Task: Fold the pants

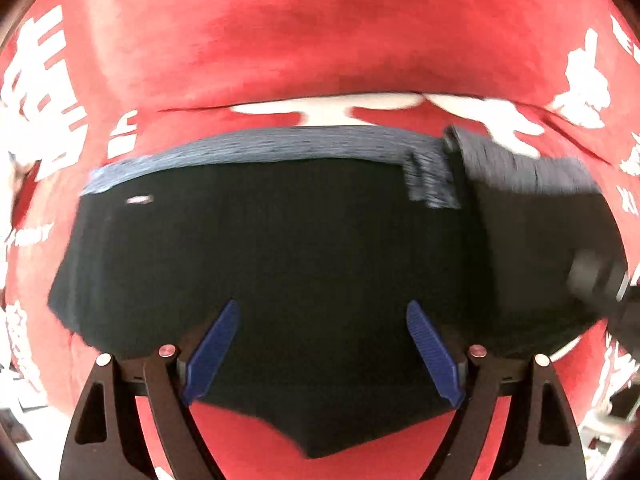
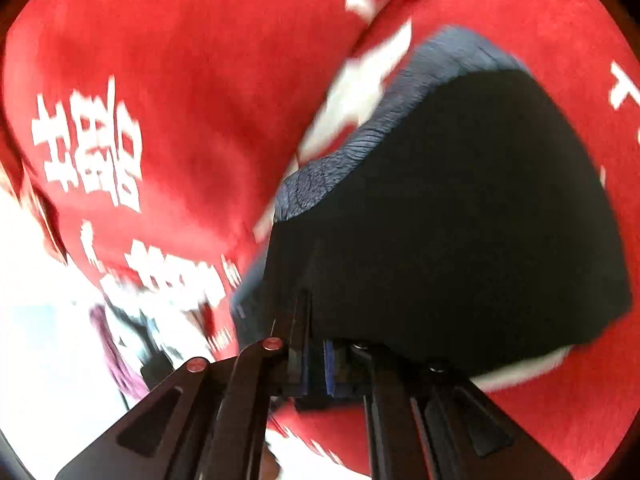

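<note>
Left gripper (image 1: 322, 344) spread wide over black pants (image 1: 280, 240), nothing clamped. Right gripper (image 2: 316, 360) pinched shut on pants edge; red cloth (image 1: 320, 40) beneath.

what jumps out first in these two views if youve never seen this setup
The bright red cloth with big white lettering fills both views as the background. On it lies the black pants, their grey ribbed waistband along the far edge. The left gripper hangs over the near part of the pants with its blue pads wide apart, while the right gripper is pinched shut on the pants' edge.
</note>
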### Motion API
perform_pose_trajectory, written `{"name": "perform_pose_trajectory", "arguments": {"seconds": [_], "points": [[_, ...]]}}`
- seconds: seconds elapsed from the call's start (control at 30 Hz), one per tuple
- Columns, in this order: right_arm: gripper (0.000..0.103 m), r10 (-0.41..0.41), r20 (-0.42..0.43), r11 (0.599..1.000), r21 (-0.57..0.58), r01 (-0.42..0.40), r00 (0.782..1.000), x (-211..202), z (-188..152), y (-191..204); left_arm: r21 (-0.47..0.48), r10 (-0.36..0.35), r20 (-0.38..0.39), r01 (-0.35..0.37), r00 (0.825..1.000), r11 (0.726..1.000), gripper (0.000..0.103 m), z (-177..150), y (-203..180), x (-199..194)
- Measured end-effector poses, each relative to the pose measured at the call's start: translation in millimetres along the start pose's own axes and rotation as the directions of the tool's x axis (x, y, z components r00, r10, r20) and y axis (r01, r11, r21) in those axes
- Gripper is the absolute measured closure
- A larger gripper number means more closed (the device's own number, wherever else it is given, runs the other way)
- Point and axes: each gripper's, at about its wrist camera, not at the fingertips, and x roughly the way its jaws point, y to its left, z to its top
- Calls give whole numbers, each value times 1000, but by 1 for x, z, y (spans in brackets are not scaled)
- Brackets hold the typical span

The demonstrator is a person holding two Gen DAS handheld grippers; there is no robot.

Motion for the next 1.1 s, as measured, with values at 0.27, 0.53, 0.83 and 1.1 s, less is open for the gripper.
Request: {"name": "perform_pose_trajectory", "arguments": {"seconds": [0.27,0.53,0.83,1.1], "points": [[94,-114,-66,993,-16,113,991,43,-32,-20,-38,46,-13,-46,999,998,16,2,22,-3],[46,-199,-53,922,-349,169,978,-35,-24,39,53,-138,30,137,990,989,16,42,-27,-23],[44,-414,170,886,-147,439,894,-80,74,-25,157,-401,-87,410,912,899,17,53,-68,-4],[44,-372,130,910,-143,388,919,-64,54,-34,169,-473,-205,507,857,845,83,45,-77,12]]}}
